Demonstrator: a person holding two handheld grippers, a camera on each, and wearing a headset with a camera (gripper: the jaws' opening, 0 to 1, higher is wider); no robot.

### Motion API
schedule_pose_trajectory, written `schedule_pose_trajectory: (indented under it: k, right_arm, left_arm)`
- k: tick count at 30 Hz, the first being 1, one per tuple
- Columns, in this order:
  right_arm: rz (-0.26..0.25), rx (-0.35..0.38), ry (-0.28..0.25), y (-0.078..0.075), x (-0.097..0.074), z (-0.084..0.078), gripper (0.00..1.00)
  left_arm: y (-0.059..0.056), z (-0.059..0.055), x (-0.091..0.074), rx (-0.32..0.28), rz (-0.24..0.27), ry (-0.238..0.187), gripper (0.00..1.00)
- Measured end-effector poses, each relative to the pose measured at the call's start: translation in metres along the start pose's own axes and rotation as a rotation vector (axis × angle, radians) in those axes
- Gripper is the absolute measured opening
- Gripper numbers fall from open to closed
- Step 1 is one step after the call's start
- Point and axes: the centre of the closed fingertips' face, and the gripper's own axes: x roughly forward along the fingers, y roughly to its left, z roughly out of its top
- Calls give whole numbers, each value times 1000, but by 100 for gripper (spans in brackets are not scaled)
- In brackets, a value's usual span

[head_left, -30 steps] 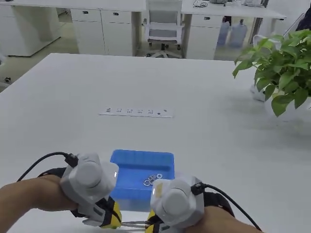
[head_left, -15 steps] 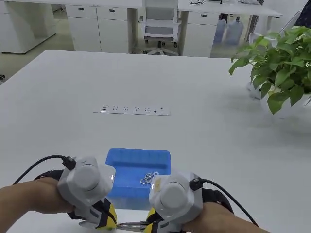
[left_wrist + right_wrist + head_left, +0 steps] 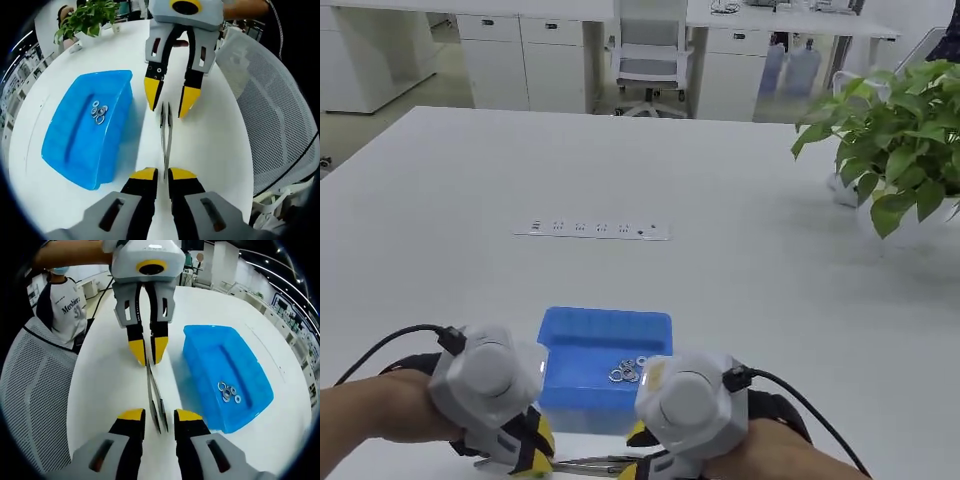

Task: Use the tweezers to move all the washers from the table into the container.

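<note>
A blue container (image 3: 582,345) stands near the table's front edge with several washers (image 3: 628,373) lying together inside it. Just in front of it, metal tweezers (image 3: 585,463) stretch between my two grippers, which face each other. In the left gripper view the left gripper (image 3: 164,175) is shut on the joined end of the tweezers (image 3: 165,140). The right gripper (image 3: 170,97) stands open around their two tips. In the right gripper view the right gripper (image 3: 160,416) has its jaws apart on either side of the tweezers (image 3: 152,390), beside the container (image 3: 210,347) and washers (image 3: 227,391).
A white power strip (image 3: 592,229) lies mid-table. A potted plant (image 3: 895,150) stands at the right. An office chair (image 3: 655,45) and white cabinets are beyond the far edge. A mesh chair (image 3: 270,110) is close behind the table's near edge.
Both grippers have sunk a little lower in the head view, the left one drifting slightly left. The tweezers stay between them and the washers stay in the container.
</note>
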Motion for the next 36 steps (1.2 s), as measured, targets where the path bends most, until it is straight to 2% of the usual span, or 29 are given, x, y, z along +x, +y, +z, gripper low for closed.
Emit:
schedule_pose_trajectory:
  k: [5,7,9,11,14,19,21,24,28,32,36]
  right_arm:
    - [-25,35,-31,-3,-14,2,32]
    - [-52,55,-57,-7,-22,3,35]
    - [-75,78,-91,-11,-29,5,41]
    - [-96,97,-112,-14,-39,5,45]
    - [-171,132,-167,-24,-54,6,52]
    - [-237,201,-226,-31,-73,0,63]
    - [-258,218,-240,-32,-79,-4,66]
    - [-291,250,-267,-34,-89,-11,73]
    - [-343,295,-303,-39,-101,-17,80]
    - [-361,303,-306,-36,-106,-19,88]
    - [-364,309,-307,-32,-104,-20,96]
  left_arm:
    - [0,0,-11,-54,25,-36,20]
    - [0,0,-15,-79,39,-57,22]
    - [-2,2,-22,-115,45,-88,26]
    - [-1,4,-30,-148,73,-124,28]
    - [0,11,-43,-202,126,-203,35]
    - [-1,16,-59,-241,194,-285,48]
    - [-1,16,-64,-258,215,-305,54]
    - [-2,21,-74,-284,272,-361,60]
    - [-8,17,-78,-322,304,-382,70]
    - [-9,17,-82,-350,338,-417,81]
    - [-11,20,-83,-351,356,-421,90]
